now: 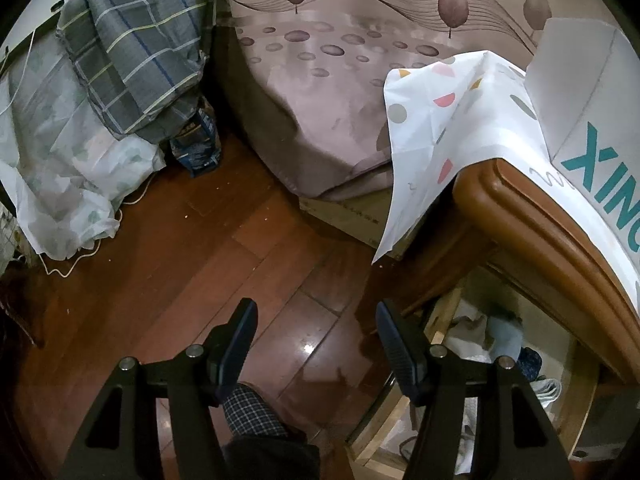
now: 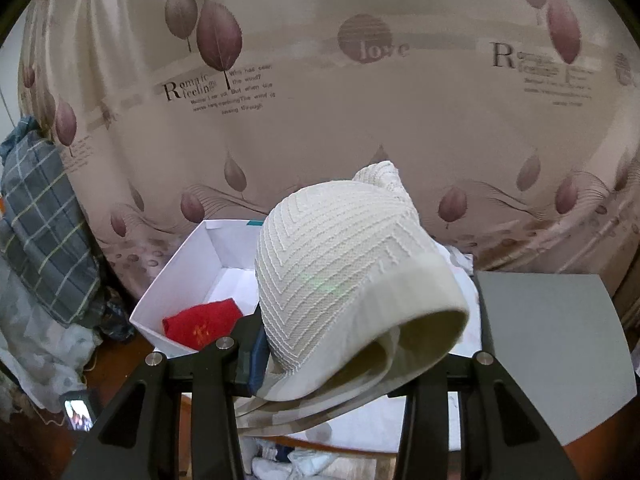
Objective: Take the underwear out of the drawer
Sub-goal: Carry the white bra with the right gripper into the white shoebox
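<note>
Across the back of both views, a bed (image 1: 320, 92) under a mauve leaf-print sheet, largest thing in sight. Left of it, a heap of bedding: grey plaid quilt (image 1: 132, 48) on top of white bundles in clear wrap (image 1: 60, 168). Below, dark red wooden floor (image 1: 180, 272).

At the right of the left wrist view, a wooden nightstand (image 1: 532, 216) with a patterned white cloth (image 1: 440, 136) draped over its top and hanging off the corner. Beneath its edge, the open drawer (image 1: 440, 320), holding crumpled garments: white pieces, something light blue, something dark blue; individual items too jumbled to name.

On the nightstand top, a white box (image 2: 188, 280) standing open, with a folded red garment (image 2: 204, 322) inside at the near left corner. Beside it on the right, a grey lid or flap (image 2: 548, 344).

Above that box's right half, white ribbed underwear (image 2: 348, 272), lifted clear of the drawer, pinched in the right gripper (image 2: 340, 356), waistband curling toward the camera and hiding most of the box interior.

Left gripper (image 1: 316, 340) spread wide over bare floor, holding nothing, drawer just to its right. Small lit phone screen (image 2: 78, 410) on the floor, lower left.
</note>
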Demonstrator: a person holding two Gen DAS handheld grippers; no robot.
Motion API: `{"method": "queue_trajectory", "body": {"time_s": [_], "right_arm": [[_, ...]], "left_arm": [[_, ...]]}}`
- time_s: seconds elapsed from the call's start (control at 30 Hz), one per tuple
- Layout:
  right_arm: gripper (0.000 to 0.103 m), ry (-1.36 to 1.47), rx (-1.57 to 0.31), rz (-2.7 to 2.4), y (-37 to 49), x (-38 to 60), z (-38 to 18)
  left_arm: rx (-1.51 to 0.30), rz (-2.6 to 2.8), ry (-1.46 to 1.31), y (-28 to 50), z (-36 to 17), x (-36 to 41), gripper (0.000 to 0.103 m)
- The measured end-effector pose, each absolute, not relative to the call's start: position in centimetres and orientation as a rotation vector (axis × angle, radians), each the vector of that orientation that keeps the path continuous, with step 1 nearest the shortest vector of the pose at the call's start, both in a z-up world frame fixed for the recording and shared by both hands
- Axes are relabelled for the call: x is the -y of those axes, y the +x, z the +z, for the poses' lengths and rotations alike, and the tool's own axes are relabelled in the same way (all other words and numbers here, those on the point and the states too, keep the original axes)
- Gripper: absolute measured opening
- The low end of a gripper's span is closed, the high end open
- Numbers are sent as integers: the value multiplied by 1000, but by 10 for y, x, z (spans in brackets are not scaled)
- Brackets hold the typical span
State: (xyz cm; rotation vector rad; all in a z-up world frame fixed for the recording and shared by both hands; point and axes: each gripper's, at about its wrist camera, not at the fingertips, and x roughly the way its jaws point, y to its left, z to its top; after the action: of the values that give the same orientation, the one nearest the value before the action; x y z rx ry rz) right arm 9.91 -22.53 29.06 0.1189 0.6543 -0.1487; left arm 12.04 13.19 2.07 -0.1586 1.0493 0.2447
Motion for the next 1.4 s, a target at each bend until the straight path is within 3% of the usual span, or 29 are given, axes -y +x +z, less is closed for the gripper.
{"method": "queue_trajectory", "body": {"time_s": [0.67, 0.97, 1.07, 1.13, 1.4], "right_arm": [[39, 184, -751, -98, 207, 202, 245], [40, 206, -938, -114, 231, 202, 189], [45, 194, -963, -124, 232, 202, 180], [55, 175, -979, -136, 231, 201, 174], [74, 162, -983, -158, 226, 203, 175]], "left_arm": [[-1054, 221, -159, 122, 18, -127, 63], [-1054, 211, -157, 123, 18, -126, 63], [-1056, 204, -153, 122, 17, -124, 63], [-1053, 202, -152, 122, 18, -123, 63], [-1041, 180, -152, 120, 20, -121, 63]]}}
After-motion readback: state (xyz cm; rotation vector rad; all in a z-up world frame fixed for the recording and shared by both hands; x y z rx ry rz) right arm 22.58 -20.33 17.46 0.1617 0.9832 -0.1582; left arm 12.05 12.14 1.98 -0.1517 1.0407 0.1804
